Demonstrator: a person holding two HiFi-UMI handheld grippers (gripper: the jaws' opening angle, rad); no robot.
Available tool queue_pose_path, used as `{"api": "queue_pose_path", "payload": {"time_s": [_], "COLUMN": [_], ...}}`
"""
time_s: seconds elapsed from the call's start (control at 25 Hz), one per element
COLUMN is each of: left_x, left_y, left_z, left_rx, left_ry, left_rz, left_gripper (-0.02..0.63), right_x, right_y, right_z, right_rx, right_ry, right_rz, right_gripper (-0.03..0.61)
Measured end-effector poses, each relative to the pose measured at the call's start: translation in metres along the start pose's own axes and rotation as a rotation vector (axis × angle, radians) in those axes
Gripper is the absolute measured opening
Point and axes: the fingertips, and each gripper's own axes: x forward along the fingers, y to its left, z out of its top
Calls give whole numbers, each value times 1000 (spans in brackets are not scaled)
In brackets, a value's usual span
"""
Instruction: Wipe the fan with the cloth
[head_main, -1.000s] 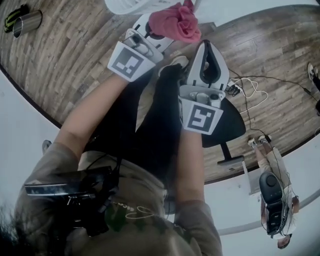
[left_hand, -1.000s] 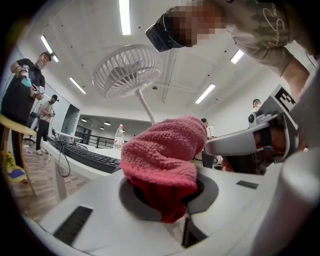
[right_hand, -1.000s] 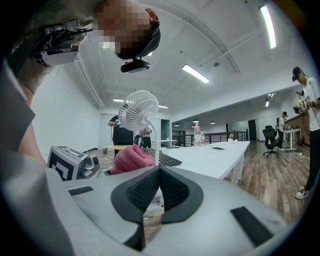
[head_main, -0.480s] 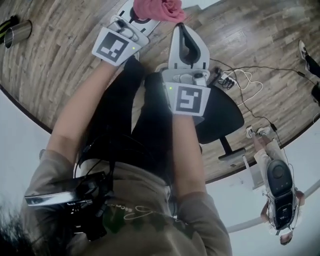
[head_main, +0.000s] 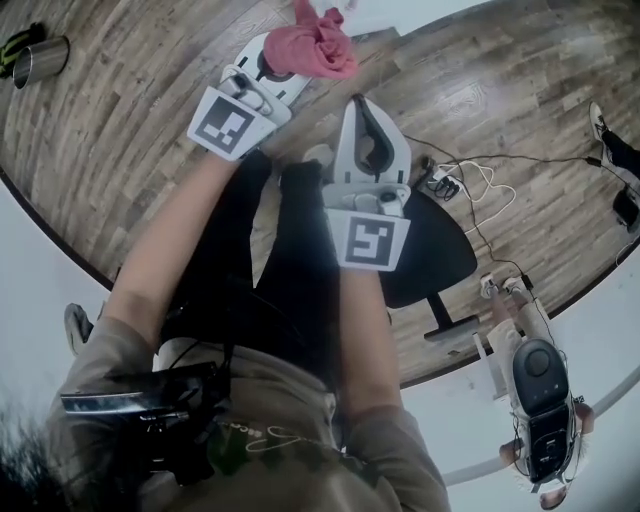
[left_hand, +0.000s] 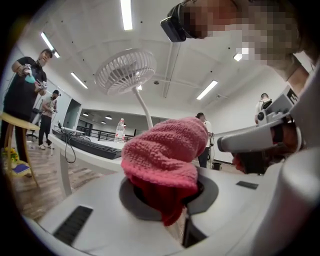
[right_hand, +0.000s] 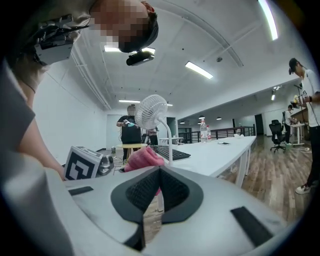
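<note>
**2 grippers raised near the fan, 1 carrying the cloth**

The cloth (left_hand: 165, 155) is a pink, coarse-knit rag. It is bunched into a soft lump, and a darker fold hangs down into the throat of the left gripper (left_hand: 167, 200), whose jaws are clamped on it. In the head view the same wad (head_main: 312, 48) bulges past the tip of that smooth grey-white shell (head_main: 265, 75).

The right gripper (head_main: 362, 105) sits just beside the left one. Its ribbed black pads (right_hand: 150, 189) are pressed together with nothing between them.

The fan (left_hand: 125, 70) stands on the long white worktop (left_hand: 85, 155), beyond the cloth and apart from it. It has a round white wire cage on a thin white stalk. The stalk is its long axis; it rises from the worktop and bows slightly as it climbs. In the left gripper view the cage shows its underside and tips back toward the ceiling.

The cloth hides the foot of the fan in the left gripper view, and the right gripper's own body hides it in the right gripper view, where the fan (right_hand: 151, 112) looks small and far off. I cannot tell whether the blades are turning.

A dark keyboard (left_hand: 87, 145) lies on the worktop and a clear bottle (left_hand: 120, 131) stands there. The floor (head_main: 130, 130) is wood plank.
</note>
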Motion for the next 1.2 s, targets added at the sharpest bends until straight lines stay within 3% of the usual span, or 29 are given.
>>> {"api": "queue_pose_path", "payload": {"time_s": [0.16,0.4,0.6,0.84,1.0,1.04,1.16,1.2], "left_x": [-9,-10,3,10,16,16,14,12], "left_y": [-7,-2,17,27,26,26,27,28], "left_z": [-2,28,42,36,38,39,41,40], "left_rx": [37,9,5,2,-4,-10,-48,-58], "left_ry": [15,-45,-70,-55,-61,-62,-62,-62], "left_rz": [9,53,77,107,111,111,106,105], "left_gripper": [55,55,55,55,55,55,56,56], "right_x": [-6,-27,-22,10,52,59,70,69], "right_y": [-9,-1,-2,-11,-20,-27,-54,-55], "right_z": [2,-12,4,39,64,70,93,92], "right_rx": [22,17,7,-98,-190,-186,-10,-13], "right_ry": [0,24,-19,-136,-173,-171,-220,-221], "right_rz": [-31,-31,-27,-10,92,117,124,122], "right_gripper": [2,2,2,0,0,0,0,0]}}
